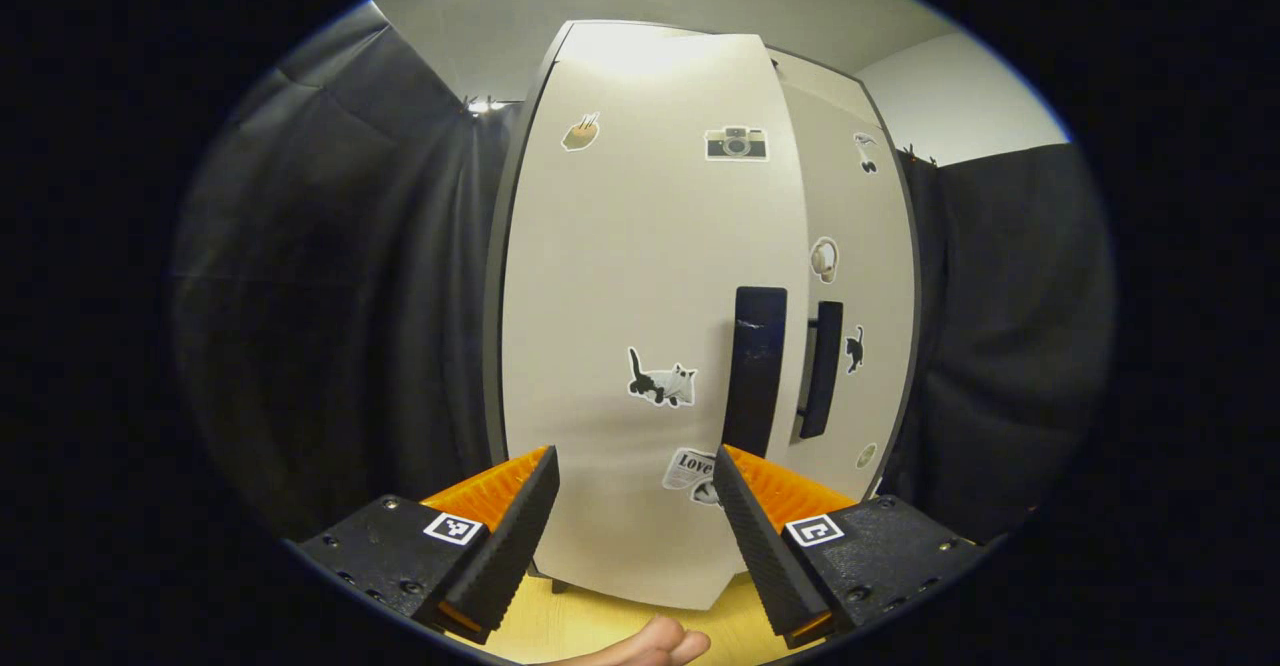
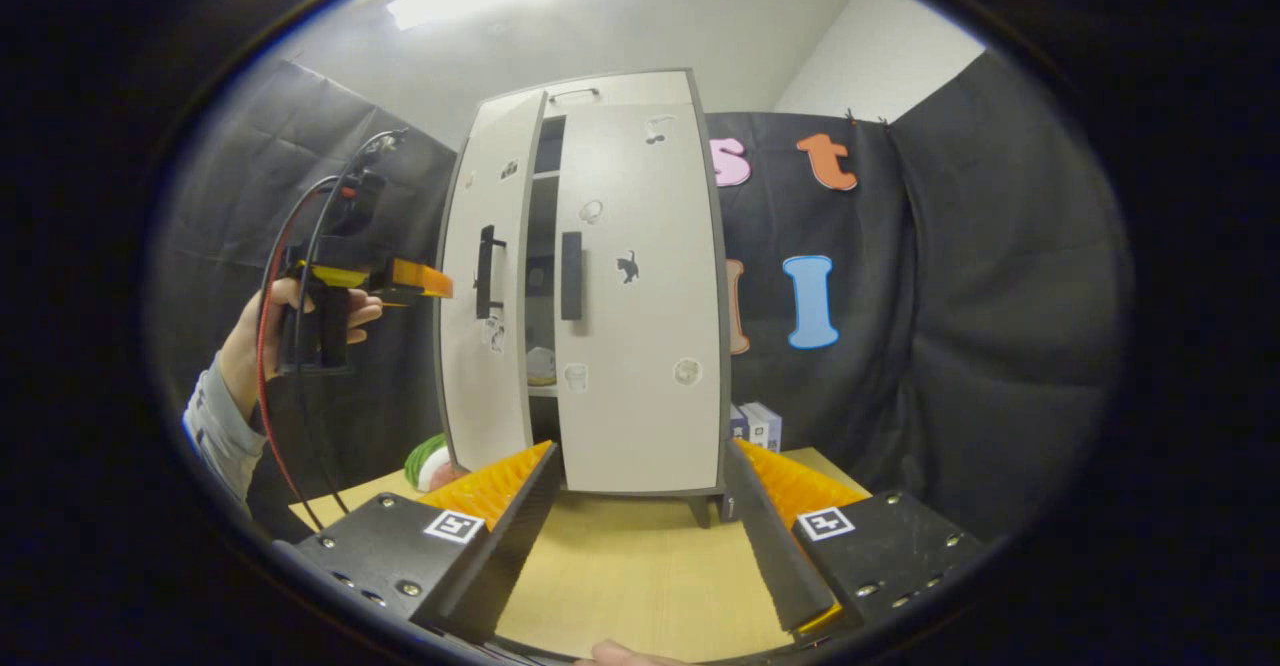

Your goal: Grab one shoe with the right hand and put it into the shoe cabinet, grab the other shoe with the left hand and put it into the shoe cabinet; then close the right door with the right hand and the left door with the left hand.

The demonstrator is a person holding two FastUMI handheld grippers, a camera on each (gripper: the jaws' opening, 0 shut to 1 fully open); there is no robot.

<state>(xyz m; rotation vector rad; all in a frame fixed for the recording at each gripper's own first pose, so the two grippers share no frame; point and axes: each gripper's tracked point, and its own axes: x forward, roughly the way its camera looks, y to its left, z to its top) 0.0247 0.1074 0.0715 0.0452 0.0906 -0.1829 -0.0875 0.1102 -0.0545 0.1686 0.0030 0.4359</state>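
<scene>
Both grippers are gaping wide and holding nothing, the right gripper (image 2: 640, 516) hanging over the wooden table (image 2: 640, 566) while the left gripper (image 1: 635, 506) is facing the shoe cabinet's (image 2: 600, 296) left door (image 1: 640, 316), which is standing slightly ajar beside the closed right door (image 2: 640, 296).

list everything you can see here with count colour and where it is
shoe cabinet: 1, white with dark edges, on the table
left door: 1, white with stickers and a black handle, slightly ajar
right door: 1, white, black handle, nearly closed
shoe: 1 seen through the door gap, pale, on a shelf
table: 1, light wood
small boxes: 2, white and purple, right of the cabinet
left gripper: 1, black and orange, open, before the left door
right gripper: 1, black and orange, open, above the table
hand: 1, holding the left gripper
</scene>
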